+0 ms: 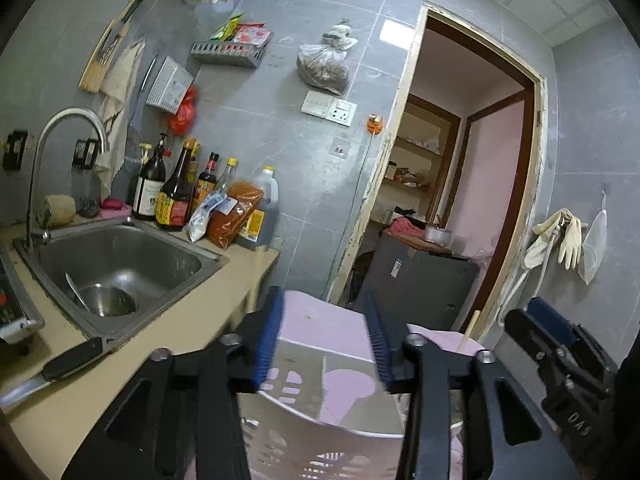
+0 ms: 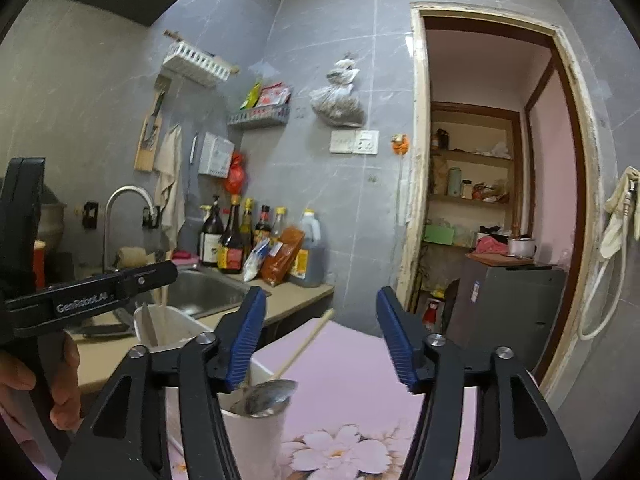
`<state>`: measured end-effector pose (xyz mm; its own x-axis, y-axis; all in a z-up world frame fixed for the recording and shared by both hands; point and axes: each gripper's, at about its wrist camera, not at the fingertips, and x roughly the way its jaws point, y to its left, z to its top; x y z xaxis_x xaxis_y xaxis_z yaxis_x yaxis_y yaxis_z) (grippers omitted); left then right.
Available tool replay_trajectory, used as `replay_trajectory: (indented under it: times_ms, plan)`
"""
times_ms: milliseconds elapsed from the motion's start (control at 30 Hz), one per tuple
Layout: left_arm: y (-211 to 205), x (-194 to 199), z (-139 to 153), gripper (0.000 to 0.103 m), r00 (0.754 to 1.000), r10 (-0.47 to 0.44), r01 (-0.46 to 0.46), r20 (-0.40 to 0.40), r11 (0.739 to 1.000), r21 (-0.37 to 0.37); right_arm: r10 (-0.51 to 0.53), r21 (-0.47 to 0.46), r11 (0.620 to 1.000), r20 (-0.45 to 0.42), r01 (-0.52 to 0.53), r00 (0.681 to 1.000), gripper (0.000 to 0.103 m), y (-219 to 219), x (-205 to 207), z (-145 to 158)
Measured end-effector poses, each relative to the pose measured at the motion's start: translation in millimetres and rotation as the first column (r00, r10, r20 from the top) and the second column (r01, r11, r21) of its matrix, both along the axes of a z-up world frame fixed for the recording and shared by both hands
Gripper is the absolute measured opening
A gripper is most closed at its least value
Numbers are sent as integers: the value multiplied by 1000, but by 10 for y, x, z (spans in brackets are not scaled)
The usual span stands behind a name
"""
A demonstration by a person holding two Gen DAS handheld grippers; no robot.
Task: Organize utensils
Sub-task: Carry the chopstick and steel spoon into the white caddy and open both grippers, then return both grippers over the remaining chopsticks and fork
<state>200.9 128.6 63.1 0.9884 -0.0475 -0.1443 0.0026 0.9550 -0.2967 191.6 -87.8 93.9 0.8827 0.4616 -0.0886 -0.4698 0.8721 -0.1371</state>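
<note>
The right hand-held gripper (image 2: 320, 336) hangs wide open, holding nothing. Just below its left pad a white holder cup (image 2: 256, 432) stands on the pink desk (image 2: 360, 380), with a steel spoon (image 2: 268, 394) and a wooden chopstick (image 2: 308, 340) inside. The spoon looks light, stiff and slippery; grip the handle, not the bowl. The left hand-held gripper (image 1: 324, 344) brackets a perforated basket wall (image 1: 316, 392); I cannot tell whether it pinches.

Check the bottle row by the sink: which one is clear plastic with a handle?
The big yellow-capped jug at the row's doorway end; the others are slim dark glass bottles.
</note>
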Motion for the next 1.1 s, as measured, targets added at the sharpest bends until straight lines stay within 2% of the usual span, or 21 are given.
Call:
replay_trajectory:
  times_ms: [67,233,267,333,367,433,600,800,933,1100]
  plan:
    - [-104,-48,68,52,1000,3,-3,9,999,34,-19,16,1000,10,19,1000,72,-123,-46,54]
    - [-370,-134,189,82,999,-23,19,35,996,87,-81,34,996,37,80,996,85,-441,-179,175]
    - [-422,-157,206,84,998,-37,33,42,995,89,-95,37,995,41,93,995,88,-512,-213,189]
    - [-512,-178,242,94,997,-65,60,49,994,94,-122,42,992,47,120,991,93,-654,-271,222]
    - [-566,-190,254,96,995,-82,77,50,992,96,-137,44,990,49,135,989,97,-727,-300,236]
    - [-668,-210,274,97,992,-114,108,51,989,100,-164,51,986,50,161,985,103,-875,-352,249]
    - [-996,-217,248,97,980,-200,196,14,971,138,-224,42,974,28,223,974,103,-1172,-424,231]
    - [-1385,-219,91,97,953,-295,302,-64,934,192,-288,5,957,-49,289,956,103,-1518,-424,68]
    - [-1624,-184,-106,97,929,-342,365,-141,909,200,-321,-18,947,-115,321,940,103,-1717,-387,-86]
    - [-1866,-57,-379,97,881,-385,439,-277,881,174,-344,-47,938,-199,342,917,103,-1879,-327,-270]
